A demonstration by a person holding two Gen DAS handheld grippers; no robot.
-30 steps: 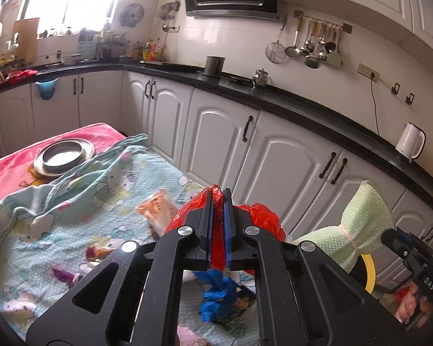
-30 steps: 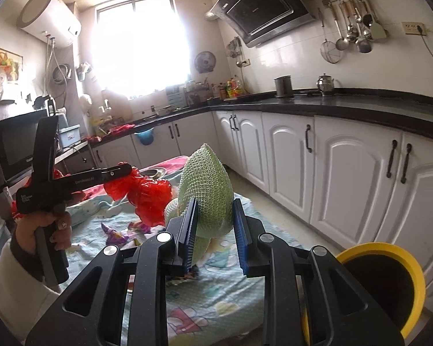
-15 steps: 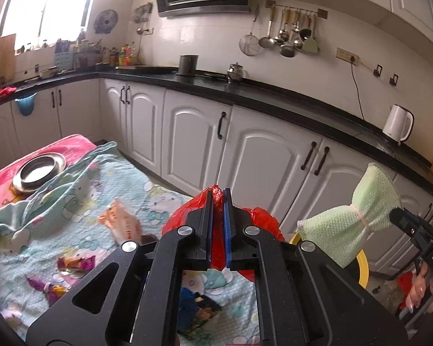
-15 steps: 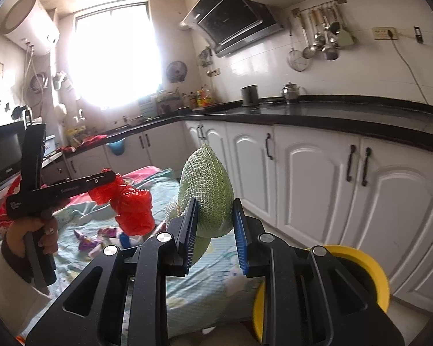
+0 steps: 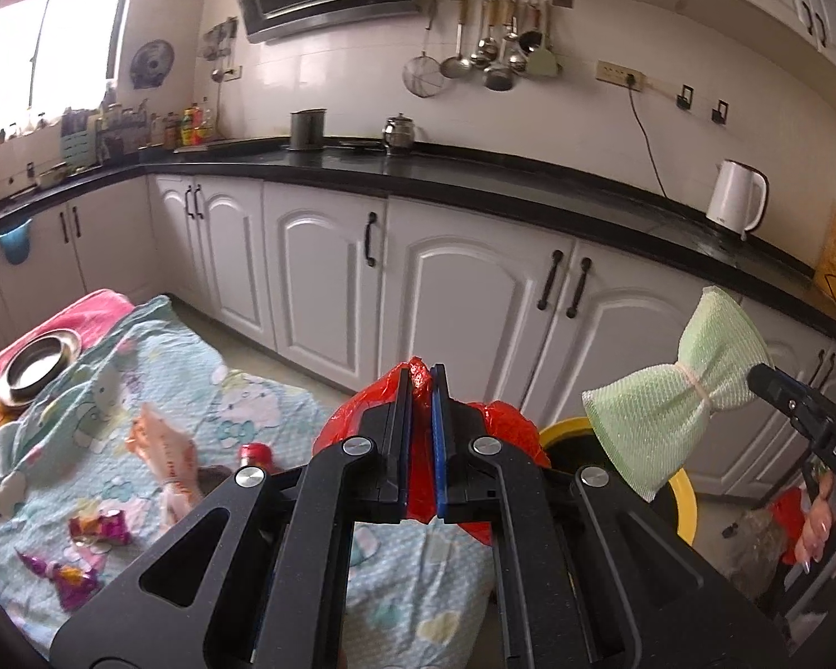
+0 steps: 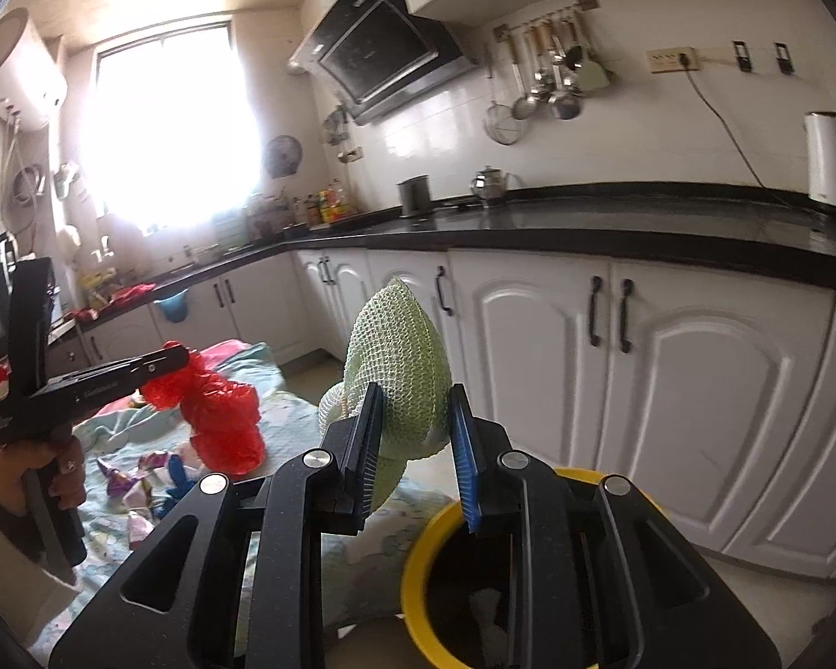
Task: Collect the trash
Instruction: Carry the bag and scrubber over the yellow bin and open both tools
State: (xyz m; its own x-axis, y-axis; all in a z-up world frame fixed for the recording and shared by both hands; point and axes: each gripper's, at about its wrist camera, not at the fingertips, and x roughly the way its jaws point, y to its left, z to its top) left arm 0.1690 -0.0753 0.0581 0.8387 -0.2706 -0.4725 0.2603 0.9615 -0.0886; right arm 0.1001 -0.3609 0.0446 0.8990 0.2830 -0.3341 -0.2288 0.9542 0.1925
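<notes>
The red plastic bag point(image 5: 418, 479) is thin, shiny and crumpled, bunched into loose lobes. The left gripper point(image 5: 419, 435) is clamped on its top edge, a small red tip poking out above the closed fingers; the rest of the bag hangs below and to the right of them, and in the right wrist view it dangles from the left gripper point(image 6: 178, 359) above the near edge of the blanket point(image 5: 239, 407). The green foam net point(image 6: 398, 373) is a pale mesh sleeve cinched at its middle so both ends flare. The right gripper point(image 6: 415, 443) is closed on it near that waist, one flared end rising above the fingers and the other sagging to their left. In the left wrist view the net point(image 5: 669, 412) sticks out leftward from the right gripper point(image 5: 763, 382), held in the air above the yellow-rimmed bin point(image 5: 683, 502).

The bin's inside is dark; something pale lies in it in the right wrist view, too dim to identify. The gripper bodies cover most of the bin point(image 6: 418, 568) and the near blanket. The candy wrappers point(image 5: 97, 527) and an orange packet point(image 5: 164, 457) lie on the blanket to the left, their print unreadable. The right hand point(image 5: 825, 513) is cut off by the frame edge
</notes>
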